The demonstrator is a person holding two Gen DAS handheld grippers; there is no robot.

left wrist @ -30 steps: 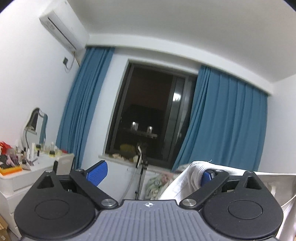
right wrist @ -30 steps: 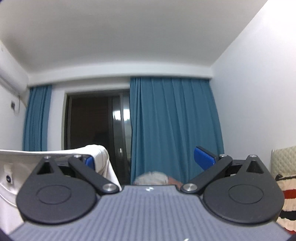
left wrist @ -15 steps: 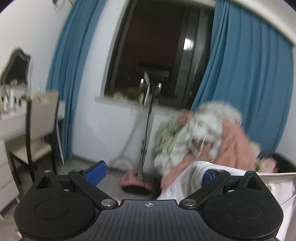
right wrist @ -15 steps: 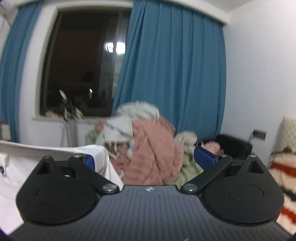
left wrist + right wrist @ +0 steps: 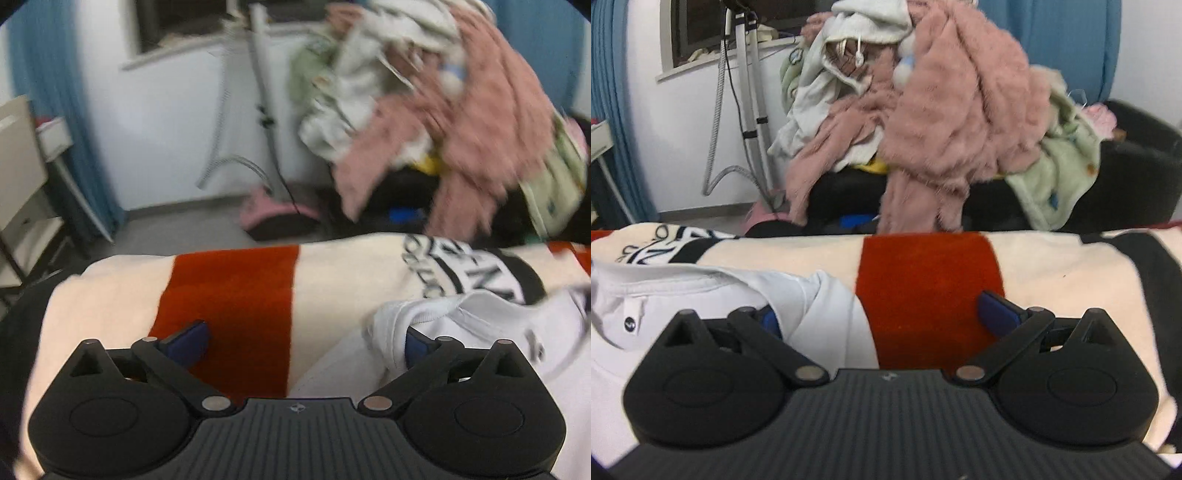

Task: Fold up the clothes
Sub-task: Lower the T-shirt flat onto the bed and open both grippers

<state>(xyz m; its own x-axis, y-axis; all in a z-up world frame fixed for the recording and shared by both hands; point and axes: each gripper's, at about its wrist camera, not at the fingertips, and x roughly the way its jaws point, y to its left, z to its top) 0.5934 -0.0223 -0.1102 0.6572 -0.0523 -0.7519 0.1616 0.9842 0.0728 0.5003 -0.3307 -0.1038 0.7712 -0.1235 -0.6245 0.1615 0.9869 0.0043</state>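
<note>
A white shirt (image 5: 476, 325) lies on a cream blanket with red and black stripes (image 5: 229, 291). My left gripper (image 5: 301, 341) is wide open; the shirt's edge drapes over its right finger (image 5: 415, 341) and nothing is pinched. My right gripper (image 5: 886, 314) is also wide open just above the blanket (image 5: 927, 277). The same white shirt (image 5: 713, 291) covers its left finger (image 5: 770, 317), and a small label shows near the shirt's collar.
A heap of pink, white and green clothes (image 5: 934, 110) lies on a dark sofa (image 5: 1137, 177) beyond the blanket. A garment steamer pole and hose (image 5: 264, 110) stands by the wall. A chair (image 5: 22, 177) and blue curtains are at the left.
Both grippers have swung down from facing the window and ceiling to facing the blanket. The white shirt has come down with them and now rests on the blanket. Jaws stayed wide apart.
</note>
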